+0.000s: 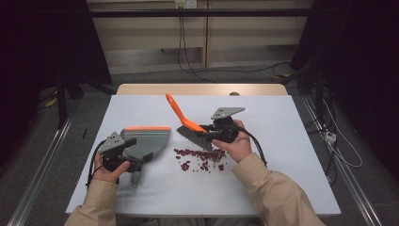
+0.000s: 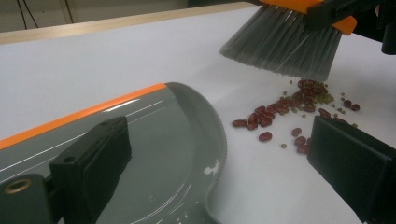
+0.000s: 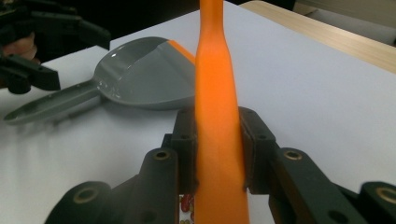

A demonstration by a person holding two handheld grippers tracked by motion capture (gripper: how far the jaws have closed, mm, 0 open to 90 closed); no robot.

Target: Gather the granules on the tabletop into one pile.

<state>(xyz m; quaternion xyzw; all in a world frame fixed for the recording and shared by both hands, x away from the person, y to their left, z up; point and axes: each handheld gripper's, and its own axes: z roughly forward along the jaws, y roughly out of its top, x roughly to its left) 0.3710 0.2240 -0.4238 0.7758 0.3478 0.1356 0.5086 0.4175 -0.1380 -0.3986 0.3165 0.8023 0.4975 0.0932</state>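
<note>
At the left centre of the high view, a grey dustpan [image 1: 146, 140] with an orange lip is seen lying empty on the white table [image 1: 282, 155], and the left gripper [image 1: 136, 165] is held at its handle with jaws spread apart, nothing being pinched between them. Right of it, red beans [image 1: 201, 159] are scattered on the table below the grey bristles of the orange hand brush [image 1: 184, 121], whose handle is clamped tightly by the right gripper [image 1: 207, 132].
</note>
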